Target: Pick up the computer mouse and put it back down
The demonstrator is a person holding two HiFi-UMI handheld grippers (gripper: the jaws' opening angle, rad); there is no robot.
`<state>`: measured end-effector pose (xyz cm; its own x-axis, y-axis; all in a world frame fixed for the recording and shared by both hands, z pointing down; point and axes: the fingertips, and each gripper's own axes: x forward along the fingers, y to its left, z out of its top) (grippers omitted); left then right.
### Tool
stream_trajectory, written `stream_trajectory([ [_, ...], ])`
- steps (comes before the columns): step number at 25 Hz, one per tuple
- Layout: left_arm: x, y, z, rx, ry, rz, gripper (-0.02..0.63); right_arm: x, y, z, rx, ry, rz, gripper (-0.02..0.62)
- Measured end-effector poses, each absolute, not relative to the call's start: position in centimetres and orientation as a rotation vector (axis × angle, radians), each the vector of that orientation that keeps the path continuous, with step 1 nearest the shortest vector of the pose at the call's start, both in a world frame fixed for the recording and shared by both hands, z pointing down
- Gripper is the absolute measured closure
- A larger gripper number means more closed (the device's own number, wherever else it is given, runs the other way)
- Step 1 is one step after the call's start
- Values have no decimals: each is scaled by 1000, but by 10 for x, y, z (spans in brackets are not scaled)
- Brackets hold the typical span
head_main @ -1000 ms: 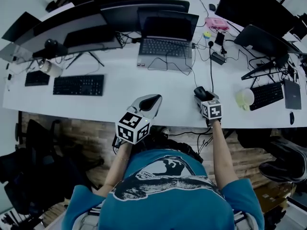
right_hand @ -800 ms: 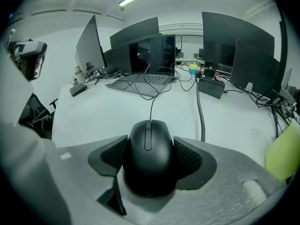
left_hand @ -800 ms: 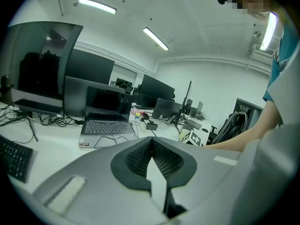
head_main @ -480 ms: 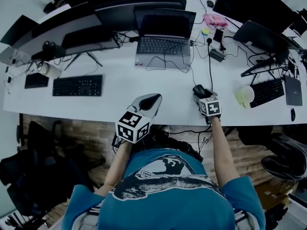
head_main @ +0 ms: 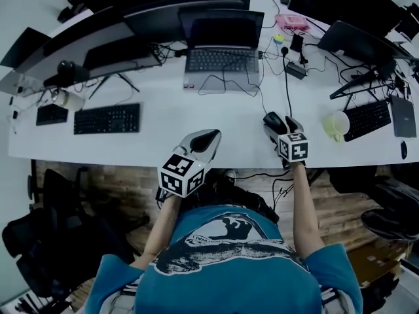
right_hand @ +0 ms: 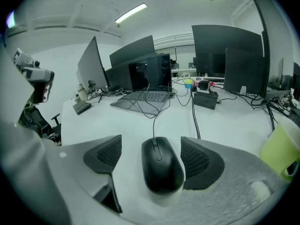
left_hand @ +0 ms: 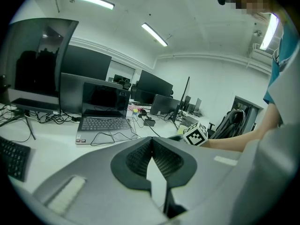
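The black corded computer mouse (right_hand: 161, 165) lies on the white desk (head_main: 196, 120), near its front edge (head_main: 272, 119). My right gripper (right_hand: 152, 150) straddles it, and its jaws have just been opening. Both pads stand off the mouse, with a clear gap at the left pad (right_hand: 108, 154). In the head view the right gripper (head_main: 277, 124) sits over the mouse, right of centre. My left gripper (head_main: 211, 136) hovers at the desk's front edge, well left of the mouse. Its pads (left_hand: 140, 157) meet with nothing between them.
The mouse cable runs back toward an open laptop (head_main: 222, 61). A pale green cup (head_main: 335, 125) stands just right of the right gripper. A black keyboard (head_main: 107, 118) lies at the left, and monitors, another keyboard (head_main: 366, 118) and tangled cables fill the back.
The right gripper's jaws stand wider apart round the mouse than before, and the gripper has lifted slightly. The left gripper has held still.
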<state>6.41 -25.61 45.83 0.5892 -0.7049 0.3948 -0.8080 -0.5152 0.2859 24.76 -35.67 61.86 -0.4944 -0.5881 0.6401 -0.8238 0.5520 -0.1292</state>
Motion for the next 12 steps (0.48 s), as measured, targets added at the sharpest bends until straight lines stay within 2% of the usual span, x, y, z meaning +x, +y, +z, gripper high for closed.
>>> stream_trajectory([
  [2,66,-255,459,2386,-1198,326,592,246,-350,601,1158,-2298,574,215],
  [12,77,-244,455,2474,-1057,381,592,223,-301,515,1317,-2496,551,344],
])
